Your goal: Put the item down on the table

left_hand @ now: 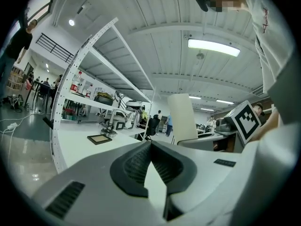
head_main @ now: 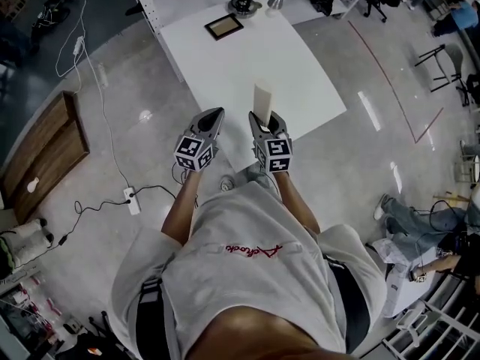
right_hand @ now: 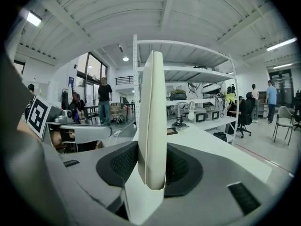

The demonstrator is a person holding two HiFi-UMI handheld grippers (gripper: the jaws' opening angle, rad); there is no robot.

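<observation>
A thin, cream-white flat slab (right_hand: pixel 151 121) stands upright, clamped between the pads of the right gripper (right_hand: pixel 150 171), over the near part of the white rectangular table (head_main: pixel 225 66). Just left, the left gripper (left_hand: pixel 150 149) hovers with its jaws together, empty. A small dark-framed square plaque (head_main: pixel 223 26) lies at the table's far end.
</observation>
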